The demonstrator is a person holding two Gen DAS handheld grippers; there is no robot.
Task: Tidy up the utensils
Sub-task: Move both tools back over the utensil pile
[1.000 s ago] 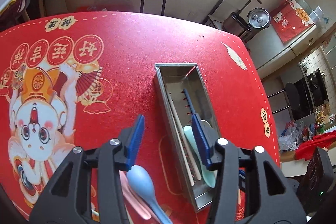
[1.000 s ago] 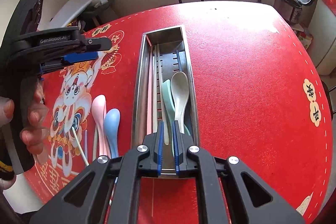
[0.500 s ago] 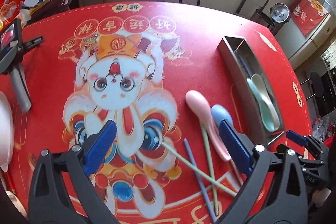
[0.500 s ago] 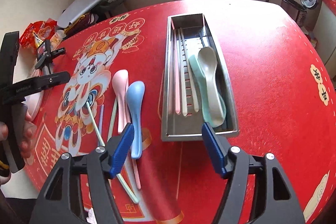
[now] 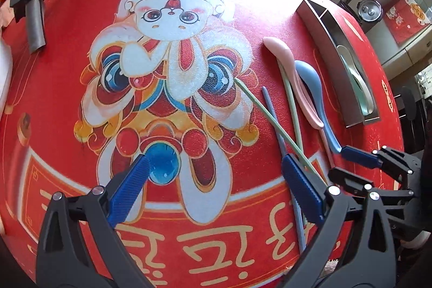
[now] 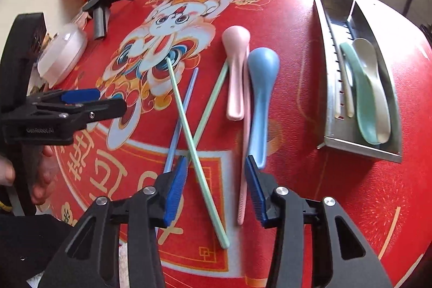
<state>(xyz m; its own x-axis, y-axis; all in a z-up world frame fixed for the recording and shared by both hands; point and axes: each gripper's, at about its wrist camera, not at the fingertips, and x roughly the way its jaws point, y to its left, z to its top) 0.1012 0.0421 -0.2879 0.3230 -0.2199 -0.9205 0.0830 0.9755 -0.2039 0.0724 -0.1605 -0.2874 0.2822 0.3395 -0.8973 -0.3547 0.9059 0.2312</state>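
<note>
Left fingers: your left gripper (image 5: 213, 193) stands spread wide and pinches nothing; the blue chopstick (image 5: 272, 115) runs under its right finger (image 5: 301, 193)
Right fingers: your right gripper (image 6: 216, 190) is part open, its jaws have just been closing; the green chopstick (image 6: 197, 153) and pink chopstick (image 6: 244, 166) lie on the counter (image 6: 337, 193) between the fingers, unpinched
Spoons: pink spoon (image 6: 236, 72) and blue spoon (image 6: 260, 99) lie just ahead of your right fingers
Tray: the steel utensil tray (image 6: 359, 146) sits right of them, holding a green spoon (image 6: 360, 96) and a white spoon (image 6: 371, 64)
</note>
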